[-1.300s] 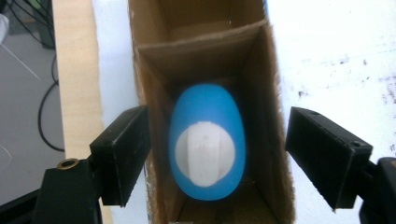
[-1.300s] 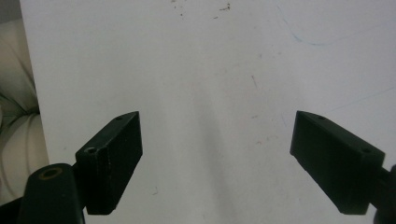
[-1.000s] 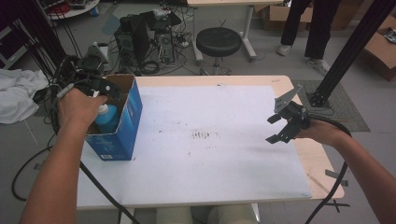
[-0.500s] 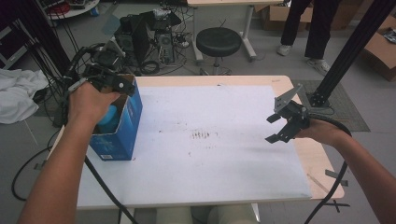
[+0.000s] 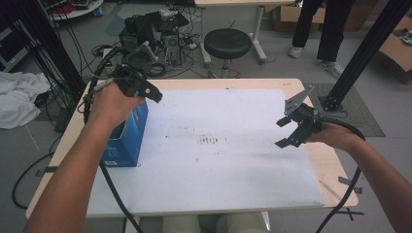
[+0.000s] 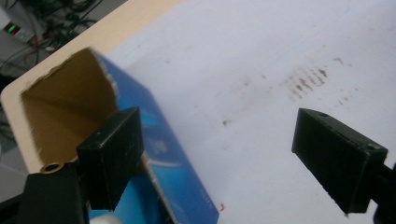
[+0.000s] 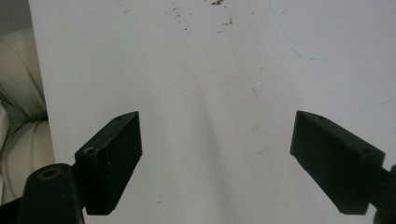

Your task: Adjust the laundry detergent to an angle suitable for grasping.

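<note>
On the near right of the pale wooden worktop [image 5: 335, 179], the right tool [image 5: 286, 132] hangs over the white paper sheet [image 5: 218, 179] that covers most of the surface; its two black jaws stand wide apart with nothing between them, and the right gripper view looks down on bare, lightly speckled paper. Farther back on the left, the open-topped blue cardboard box [image 5: 127, 141] stands upright at the sheet's left edge, its brown inside visible in the left gripper view [image 6: 70, 112]. The left tool [image 5: 145, 90] hovers just above the box's far end. Its jaws have just been opening and stand wide, holding nothing. A patch of dark smudges [image 5: 211, 141] marks the middle of the sheet.
</note>
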Available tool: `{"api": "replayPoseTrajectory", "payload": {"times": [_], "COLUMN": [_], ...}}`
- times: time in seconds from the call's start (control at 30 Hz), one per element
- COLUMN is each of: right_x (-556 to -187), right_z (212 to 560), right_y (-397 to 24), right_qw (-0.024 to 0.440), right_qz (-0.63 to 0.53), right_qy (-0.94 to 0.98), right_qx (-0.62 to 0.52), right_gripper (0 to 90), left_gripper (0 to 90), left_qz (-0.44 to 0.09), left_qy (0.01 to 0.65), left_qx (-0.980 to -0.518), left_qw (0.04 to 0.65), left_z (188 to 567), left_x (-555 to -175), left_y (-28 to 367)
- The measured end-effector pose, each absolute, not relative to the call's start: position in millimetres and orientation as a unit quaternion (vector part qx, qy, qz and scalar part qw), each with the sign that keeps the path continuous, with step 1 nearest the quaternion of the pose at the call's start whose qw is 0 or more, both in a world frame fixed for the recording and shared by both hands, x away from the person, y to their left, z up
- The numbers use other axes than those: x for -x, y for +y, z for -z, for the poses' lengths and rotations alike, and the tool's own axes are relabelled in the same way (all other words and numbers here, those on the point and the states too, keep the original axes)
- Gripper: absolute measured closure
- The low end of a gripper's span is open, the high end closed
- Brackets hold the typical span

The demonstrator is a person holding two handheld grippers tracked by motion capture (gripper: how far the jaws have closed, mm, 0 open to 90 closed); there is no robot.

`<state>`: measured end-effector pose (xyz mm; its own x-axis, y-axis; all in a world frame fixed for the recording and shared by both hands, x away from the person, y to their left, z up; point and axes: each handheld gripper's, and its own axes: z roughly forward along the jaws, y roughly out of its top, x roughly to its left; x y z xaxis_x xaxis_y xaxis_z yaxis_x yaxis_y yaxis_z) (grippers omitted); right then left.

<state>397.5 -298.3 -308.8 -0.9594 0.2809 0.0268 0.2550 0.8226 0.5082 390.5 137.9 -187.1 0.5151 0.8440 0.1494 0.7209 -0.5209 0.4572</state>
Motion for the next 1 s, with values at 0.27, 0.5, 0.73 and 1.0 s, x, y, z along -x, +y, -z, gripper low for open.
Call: {"api": "replayPoseTrajectory", "payload": {"times": [0.27,0.5,0.73,1.0], "right_x": [-399.8,-399.6,-400.0,-402.5], "right_z": [307.7,309.3,309.0,308.5], "right_y": [-295.3,-291.9,-291.5,-291.8], "right_qw": [0.025,0.023,0.023,0.025], "right_qz": [-0.262,-0.263,-0.265,-0.268], "right_qy": [0.955,0.955,0.954,0.953], "right_qx": [-0.138,-0.137,-0.140,-0.141], "right_gripper": [16.5,16.5,16.5,16.5], "left_gripper": [17.4,17.4,17.4,17.5], "left_qz": [-0.151,-0.133,-0.124,-0.110], "left_qy": [0.385,0.331,0.303,0.249], "left_qx": [-0.893,-0.919,-0.931,-0.950], "left_qw": [0.176,0.167,0.159,0.156], "left_z": [195.2,211.0,222.9,239.7], "left_x": [-390.5,-390.4,-391.3,-383.3], "left_y": [107.7,86.0,69.9,48.2]}}
